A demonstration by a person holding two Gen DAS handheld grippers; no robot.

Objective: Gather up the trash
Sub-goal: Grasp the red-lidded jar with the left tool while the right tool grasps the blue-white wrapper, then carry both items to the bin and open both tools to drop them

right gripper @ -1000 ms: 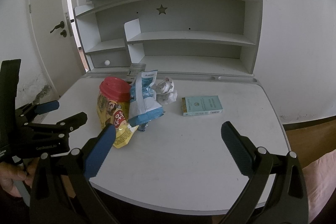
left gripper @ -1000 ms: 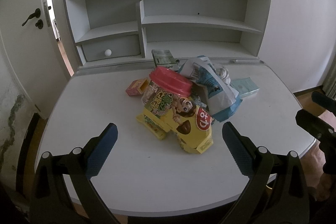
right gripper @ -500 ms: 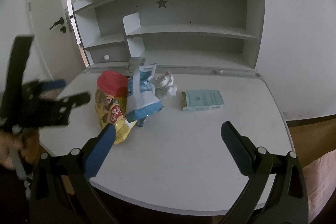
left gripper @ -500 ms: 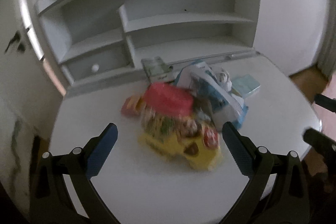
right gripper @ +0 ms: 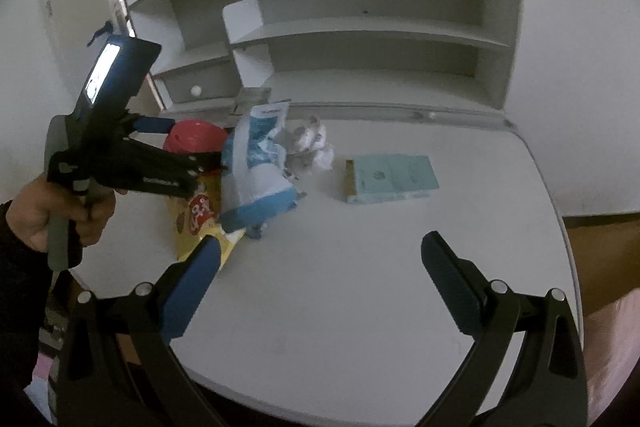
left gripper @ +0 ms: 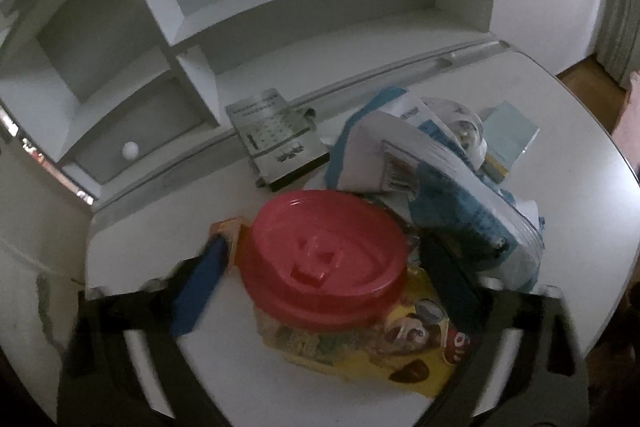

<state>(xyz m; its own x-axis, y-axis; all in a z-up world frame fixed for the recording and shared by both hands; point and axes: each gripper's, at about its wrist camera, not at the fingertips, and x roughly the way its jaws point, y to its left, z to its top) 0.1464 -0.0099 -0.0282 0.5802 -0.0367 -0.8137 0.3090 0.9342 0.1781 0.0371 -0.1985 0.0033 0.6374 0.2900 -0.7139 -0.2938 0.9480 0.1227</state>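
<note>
A jar with a red lid (left gripper: 324, 259) stands on the white desk (left gripper: 132, 251) over a yellow snack pack (left gripper: 380, 355). My left gripper (left gripper: 324, 247) points down over the jar, one finger on each side of the lid. Its jaws are closing, and a small gap shows at both pads. A blue-and-white bag (left gripper: 440, 187) leans against the jar's right side, with crumpled paper (right gripper: 312, 147) behind it. In the right wrist view the left gripper (right gripper: 192, 141) straddles the red lid (right gripper: 196, 137). My right gripper (right gripper: 322, 243) hangs open over bare desk.
A pale teal box (right gripper: 392, 179) lies to the right of the pile. A grey-green box (left gripper: 276, 135) and a small orange box (left gripper: 226, 227) sit behind the jar. A white shelf unit (right gripper: 360, 31) backs the desk. A hand (right gripper: 40, 219) holds the left gripper's handle.
The left gripper has come forward and down from the desk's front until its fingers straddle the red-lidded jar, rolling and narrowing on the way. The right gripper has edged forward and lower.
</note>
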